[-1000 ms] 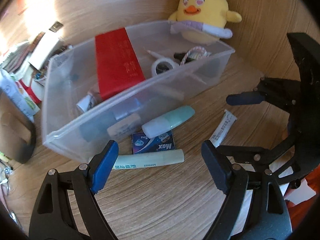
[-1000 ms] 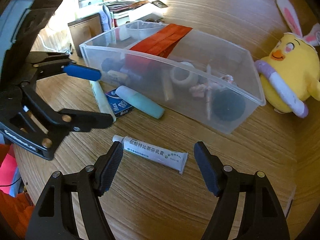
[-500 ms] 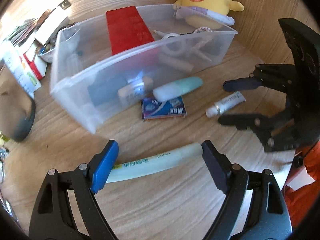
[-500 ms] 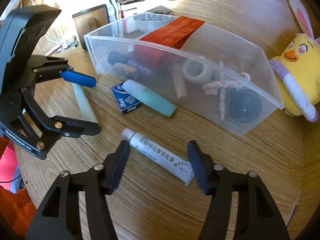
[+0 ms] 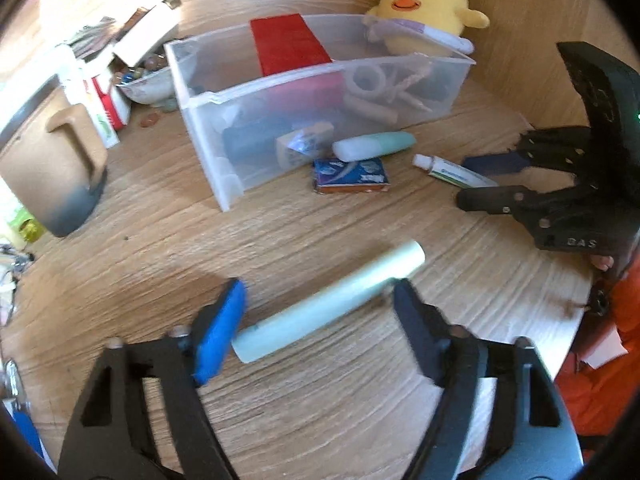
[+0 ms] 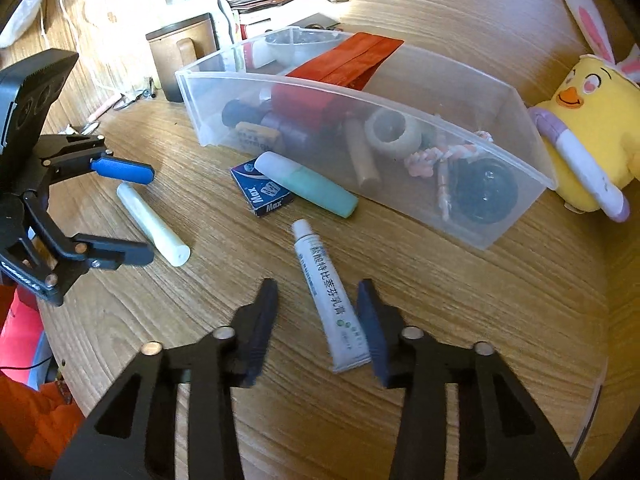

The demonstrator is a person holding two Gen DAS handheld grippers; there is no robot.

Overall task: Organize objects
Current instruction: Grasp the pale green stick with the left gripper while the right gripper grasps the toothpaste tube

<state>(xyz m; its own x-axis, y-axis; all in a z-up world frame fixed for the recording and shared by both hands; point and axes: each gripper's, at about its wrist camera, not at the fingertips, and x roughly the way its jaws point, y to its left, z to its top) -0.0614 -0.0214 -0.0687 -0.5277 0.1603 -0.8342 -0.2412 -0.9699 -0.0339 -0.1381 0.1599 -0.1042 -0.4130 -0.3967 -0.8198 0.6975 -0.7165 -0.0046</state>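
— Right now, both tools are mid-grab. The left tool (image 5: 316, 320) straddles the pale green tube (image 5: 328, 302) lying on the table (image 5: 320, 232), well in front of the clear plastic bin (image 5: 320, 92). Its jaws have just been closing, but they are still partly open with the tube between them; the pads look not quite pressed on.

— And the right tool (image 6: 316, 328)?

— Same story. Its jaws have been narrowing around the white ointment tube (image 6: 326, 296), which lies on the table short of the bin's front wall. The right-hand pad sits against the tube's crimped tail, and the left-hand pad is still clear of it. So it has no grip yet, I'd say.

— What worries you?

— The green tube lies slantwise across the left jaws, and it looks round and smooth. Squeezed near one end, it could roll or swivel out, or hang crooked once lifted.

— And the ointment tube?

— Caught only at the flat tail, it may droop cap-down or slide free. A hard squeeze could also dent a soft tube.

— Anything nearby to bump?

— The Max box (image 6: 262, 196) and the teal-and-white bottle (image 6: 306, 188) lie just before the bin, so a low carry could knock them. Two loads going in together could also mean the tools crowd each other over the bin.
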